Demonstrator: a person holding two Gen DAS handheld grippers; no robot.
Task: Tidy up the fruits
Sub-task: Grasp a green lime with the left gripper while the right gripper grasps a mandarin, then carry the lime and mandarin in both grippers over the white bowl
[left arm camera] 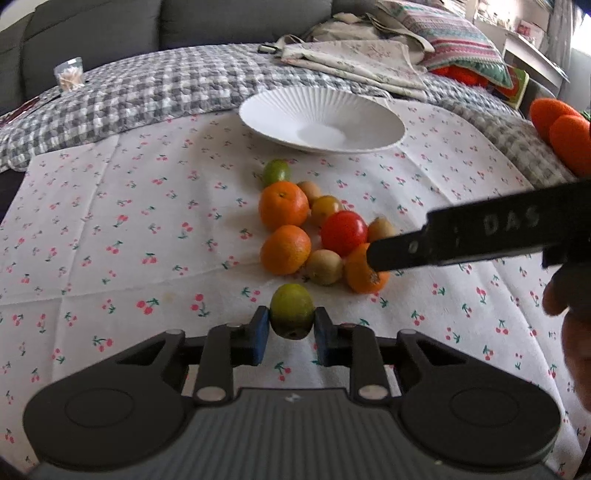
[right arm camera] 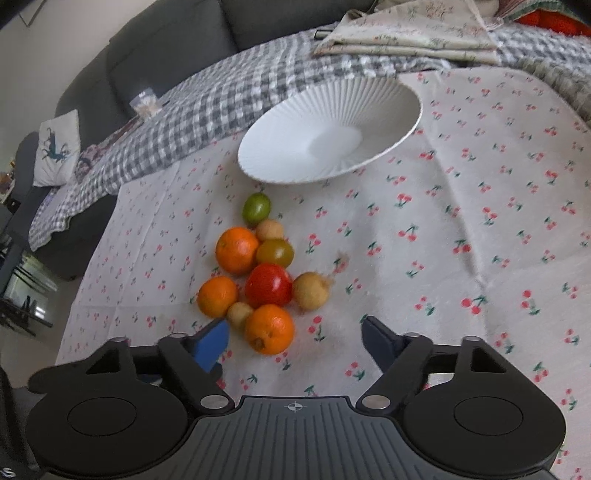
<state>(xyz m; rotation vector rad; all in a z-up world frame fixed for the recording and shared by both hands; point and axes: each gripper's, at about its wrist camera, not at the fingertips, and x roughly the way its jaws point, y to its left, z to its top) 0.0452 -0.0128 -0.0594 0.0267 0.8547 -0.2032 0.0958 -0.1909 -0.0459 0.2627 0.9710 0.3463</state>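
Left gripper: the left gripper [left arm camera: 291, 332], nearest of all, is pinching a small green-yellow oval fruit [left arm camera: 291, 311] across its middle between two blue pads [left arm camera: 258, 338].
Held fruit: it looks light, firm and smooth-skinned, so probably a bit slippery; the grip across the widest part seems right, and it likely wants only gentle pressure.
Right gripper: the right gripper [right arm camera: 293, 341] is spread wide, nothing between its fingers, hanging just near of the pile with the nearest round orange citrus [right arm camera: 269, 328] right ahead of it.
Nearest citrus: round, fairly firm with a pebbled skin; I'd take it across its widest girth, though the small tan round fruit [right arm camera: 239, 314] touching its left side crowds that finger.
Pile: beyond it sits a glossy red tomato [right arm camera: 268, 284], soft and easy to bruise, I'd judge, then two more oranges, a yellow-green tomato and a green lime-like fruit [right arm camera: 256, 208] at the far end, all clustered and touching.
Destination: further still, an empty white ribbed ceramic dish [left arm camera: 280, 107], near the pile and probably fragile.
Surface: a white cloth printed with red cherries [left arm camera: 110, 236] covers the worktop, soft enough to stop fruit rolling.
Room: a grey checked blanket [left arm camera: 166, 88], folded fabrics and a dark grey sofa [left arm camera: 110, 29] lie at the far side.
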